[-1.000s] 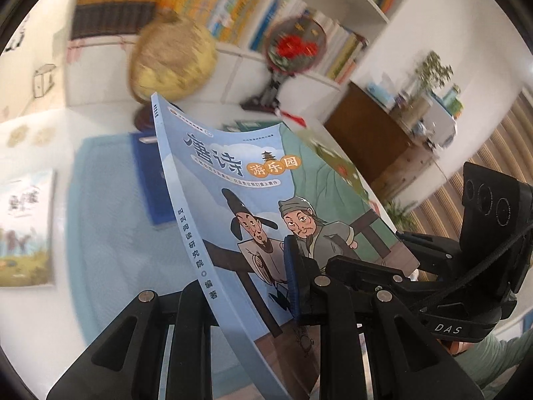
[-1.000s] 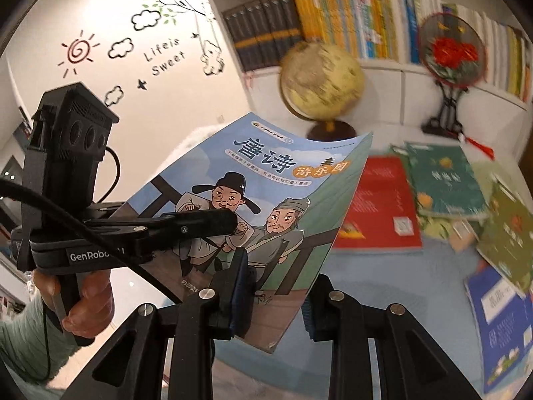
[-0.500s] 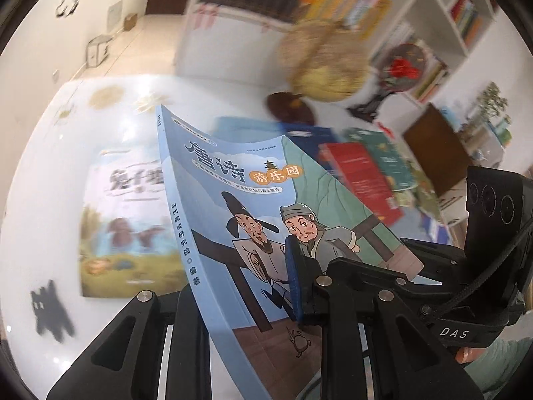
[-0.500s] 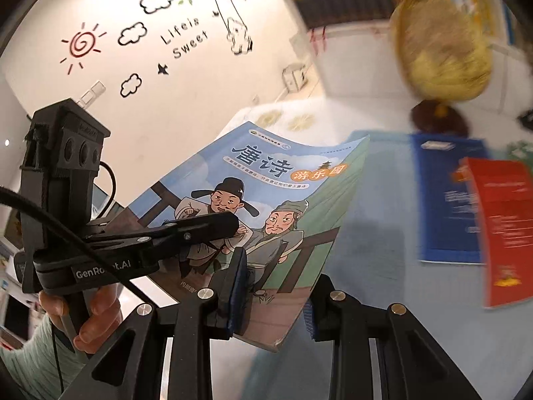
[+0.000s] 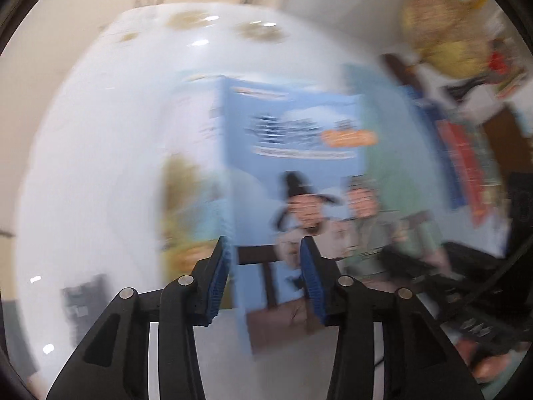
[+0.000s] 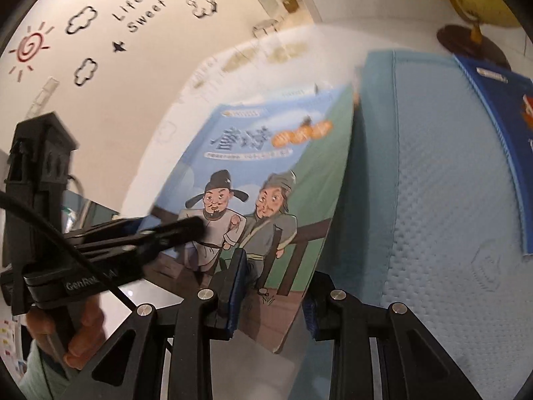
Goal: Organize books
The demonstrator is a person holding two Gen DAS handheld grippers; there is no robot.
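Right gripper point(image 6: 273, 286) is clamped on the bottom edge of the blue picture book point(image 6: 266, 180) — cover faces the camera, the book tilted over the white table point(image 6: 160, 300), presumably so it can be laid flat. Left gripper point(image 5: 265, 276): jaws have just been opening, pads now clear of the book point(image 5: 293, 173) between them, so it reads as released and the right side carries the book. Right view is sharp: light-blue mat point(image 6: 433, 173) at 3 o'clock, dark-blue book point(image 6: 493, 106) at 2, globe base point(image 6: 466, 38) at 1. Left view is smeared but adds another book point(image 5: 190, 206) flat on the table at 9 o'clock — likely the stack target.
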